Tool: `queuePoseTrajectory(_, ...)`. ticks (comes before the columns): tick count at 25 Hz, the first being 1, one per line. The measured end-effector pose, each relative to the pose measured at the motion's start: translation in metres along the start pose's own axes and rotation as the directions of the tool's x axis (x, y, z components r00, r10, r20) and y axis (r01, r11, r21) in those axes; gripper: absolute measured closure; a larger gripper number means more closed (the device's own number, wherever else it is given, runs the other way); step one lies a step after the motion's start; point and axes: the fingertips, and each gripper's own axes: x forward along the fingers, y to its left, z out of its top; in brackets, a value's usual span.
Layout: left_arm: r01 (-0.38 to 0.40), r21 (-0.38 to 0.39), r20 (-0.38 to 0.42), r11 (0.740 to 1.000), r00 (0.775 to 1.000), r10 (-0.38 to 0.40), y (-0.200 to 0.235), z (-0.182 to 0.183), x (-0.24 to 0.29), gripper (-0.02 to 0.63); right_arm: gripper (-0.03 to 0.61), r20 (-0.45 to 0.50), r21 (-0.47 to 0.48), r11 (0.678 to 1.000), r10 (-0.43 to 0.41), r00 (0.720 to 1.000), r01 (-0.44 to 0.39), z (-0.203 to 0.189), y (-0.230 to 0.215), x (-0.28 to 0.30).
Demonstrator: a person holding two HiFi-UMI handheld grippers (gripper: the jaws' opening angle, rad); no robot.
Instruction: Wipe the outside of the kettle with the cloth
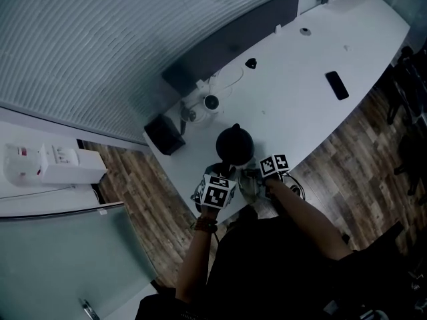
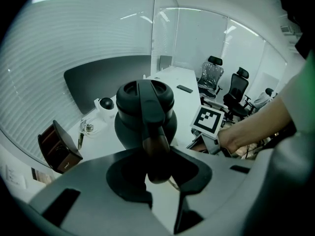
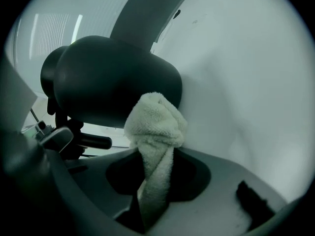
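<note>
On the long white table (image 1: 300, 72), the left gripper (image 2: 156, 168) is clamped on the handle (image 2: 153, 127) of the dark kettle (image 2: 129, 102), while the right gripper (image 3: 152, 191) pinches a bunched white cloth (image 3: 156, 124) right up against the kettle's rounded side.

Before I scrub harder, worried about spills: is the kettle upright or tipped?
Upright: the kettle stands on the table, its handle arching over the top, held in the left tool.

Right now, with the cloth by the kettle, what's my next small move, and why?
Probably press the cloth onto the kettle and sweep round its side: the right tongs grip the cloth beside the body, and the left tongs hold the handle, steadying it.
</note>
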Motion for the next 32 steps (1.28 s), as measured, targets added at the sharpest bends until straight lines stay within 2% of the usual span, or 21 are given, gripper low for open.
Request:
queuePoseTrajectory(6, 0.021, 0.030, 0.031, 0.999, 0.999, -0.022, 0.001, 0.001, -0.002, 0.502, 0.480, 0.030, -0.098, 0.985, 0.148, 0.989, -0.144, -0.024, 0.048, -0.056)
queuePoseTrajectory(9, 0.033, 0.036, 0.087, 0.999, 0.996, -0.036, 0.002, 0.002, -0.005, 0.502, 0.480, 0.023, -0.189, 0.973, 0.137, 0.990, -0.130, -0.026, 0.075, -0.090)
queuePoseTrajectory(12, 0.057, 0.047, 0.096, 0.997, 0.993, -0.062, 0.001, 0.003, -0.007, 0.502, 0.480, 0.018, -0.279, 0.954, 0.118, 0.993, -0.108, -0.006, 0.101, -0.107)
queuePoseTrajectory(16, 0.059, 0.062, 0.079, 0.996, 0.995, -0.064, -0.001, 0.003, -0.006, 0.502, 0.480, 0.015, -0.312, 0.941, 0.145, 0.989, -0.133, 0.034, 0.126, -0.100)
queuePoseTrajectory(18, 0.030, 0.051, 0.079, 0.998, 0.996, -0.034, -0.002, 0.003, -0.005, 0.502, 0.480, -0.030, -0.303, 0.942, 0.145, 0.989, -0.147, 0.040, 0.122, -0.092)
queuePoseTrajectory(22, -0.030, 0.035, 0.059, 0.999, 0.998, 0.028, 0.001, 0.002, -0.004, 0.502, 0.480, -0.083, -0.220, 0.949, 0.211, 0.974, -0.224, 0.038, 0.113, -0.091)
queuePoseTrajectory(24, -0.048, 0.035, 0.052, 0.998, 0.998, 0.046, 0.003, 0.003, -0.004, 0.502, 0.480, -0.119, -0.201, 0.950, 0.218, 0.969, -0.238, 0.035, 0.106, -0.089)
queuePoseTrajectory(28, -0.094, 0.022, 0.062, 0.995, 0.994, 0.093, 0.004, 0.006, -0.003, 0.502, 0.480, -0.216, -0.211, 0.956, 0.159, 0.963, -0.205, 0.031, 0.081, -0.080)
queuePoseTrajectory(32, -0.127, 0.020, 0.040, 0.992, 0.991, 0.126, 0.007, 0.004, -0.002, 0.502, 0.480, -0.333, -0.210, 0.963, 0.091, 0.939, -0.168, 0.028, 0.045, -0.062)
